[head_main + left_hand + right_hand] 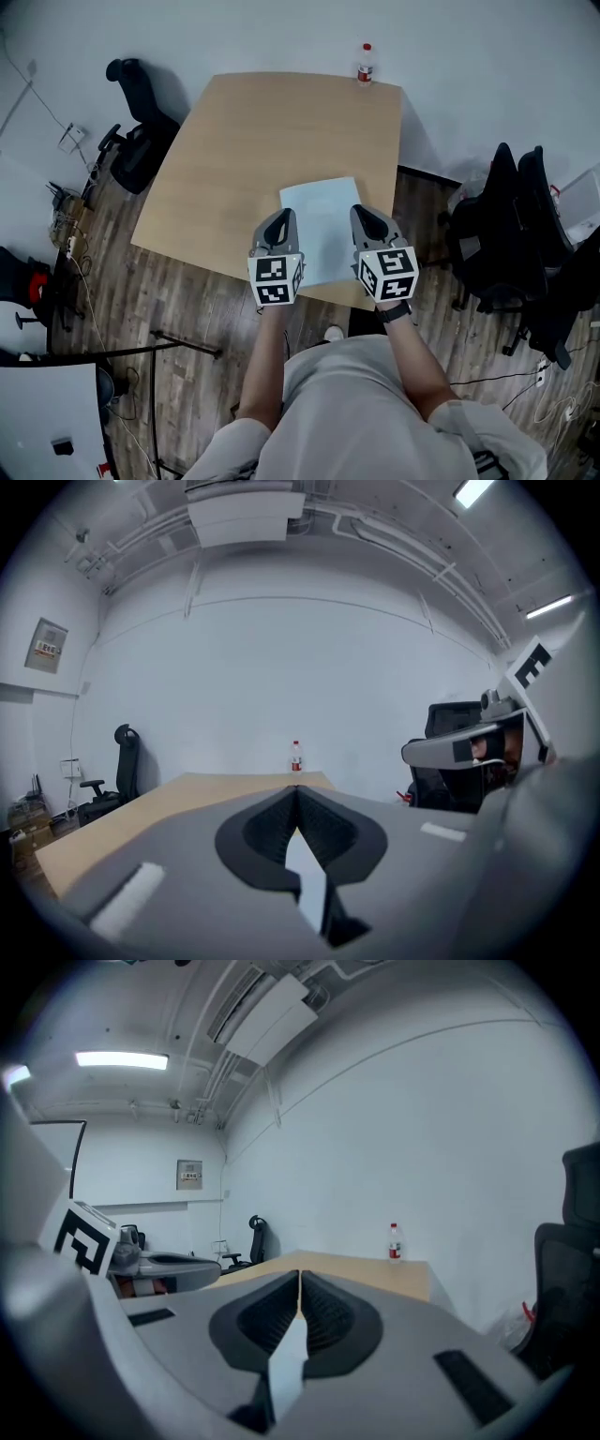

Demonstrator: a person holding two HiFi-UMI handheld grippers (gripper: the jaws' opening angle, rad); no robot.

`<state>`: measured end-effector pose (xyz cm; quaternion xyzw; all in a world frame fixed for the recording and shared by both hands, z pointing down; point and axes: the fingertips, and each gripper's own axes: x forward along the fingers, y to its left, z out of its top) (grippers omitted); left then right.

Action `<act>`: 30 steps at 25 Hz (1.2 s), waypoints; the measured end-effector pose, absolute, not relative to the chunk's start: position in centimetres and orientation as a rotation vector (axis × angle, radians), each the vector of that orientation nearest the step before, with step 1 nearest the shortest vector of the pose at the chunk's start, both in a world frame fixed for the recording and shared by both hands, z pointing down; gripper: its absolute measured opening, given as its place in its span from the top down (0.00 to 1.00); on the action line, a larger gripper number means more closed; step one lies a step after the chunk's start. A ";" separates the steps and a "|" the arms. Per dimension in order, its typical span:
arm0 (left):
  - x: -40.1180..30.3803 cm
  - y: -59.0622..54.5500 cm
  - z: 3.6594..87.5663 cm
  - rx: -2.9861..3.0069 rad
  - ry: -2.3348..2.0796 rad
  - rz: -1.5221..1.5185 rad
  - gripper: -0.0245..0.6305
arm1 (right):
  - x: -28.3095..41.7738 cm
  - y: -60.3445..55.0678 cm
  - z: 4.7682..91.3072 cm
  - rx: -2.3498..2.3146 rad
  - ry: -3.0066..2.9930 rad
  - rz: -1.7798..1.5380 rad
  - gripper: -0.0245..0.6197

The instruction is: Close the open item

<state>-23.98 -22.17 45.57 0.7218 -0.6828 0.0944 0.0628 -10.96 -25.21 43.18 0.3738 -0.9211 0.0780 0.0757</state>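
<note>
A flat, pale blue item [319, 230] lies on the tabletop [234, 141]. It sits at the 6 o'clock edge, the side closest to the person. From above it looks like one thin, flat sheet. I cannot tell if it is a book or a folder, or where it folds.

The left hand-held gripper [283, 217] is at the 9 o'clock side of the pale item. Its own view shows the two jaws pressed together at the tips [297, 792], with nothing between them. The right hand-held gripper [362, 215] is at the 3 o'clock side of the item. Its jaws are also together at the tips [300, 1279], and they hold nothing. Both point toward 12 o'clock, across the tabletop, and seem to be up in the air. I cannot tell if either one touches the item.

A small bottle [365, 64] stands far off at the 12 o'clock edge. It looks like no part of this job.

I think the closing has not begun. The person is just getting both tools lined up at the item.

Next, I think one hand-held gripper should go down to a free edge of the item. It may need to open a little to pinch or lift that edge. Then it can fold that side over, while the other one keeps the item from sliding.
</note>
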 end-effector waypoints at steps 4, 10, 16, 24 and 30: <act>-23.9 -20.2 42.7 2.198 -2.118 0.194 0.95 | -10.5 -24.1 41.2 1.161 -2.777 0.158 0.94; -23.0 -18.6 39.7 2.240 -2.149 0.085 0.95 | -10.5 -22.5 39.3 1.150 -2.821 0.110 0.94; -22.5 -17.7 38.4 2.280 -2.160 0.050 0.95 | -10.6 -21.5 38.1 1.160 -2.832 0.081 0.94; -21.9 -17.7 37.3 2.305 -2.175 0.044 0.95 | -10.5 -21.9 36.6 1.168 -2.863 0.069 0.94; -21.6 -18.4 37.7 2.308 -2.164 0.050 0.95 | -10.3 -22.2 37.4 1.151 -2.856 0.099 0.94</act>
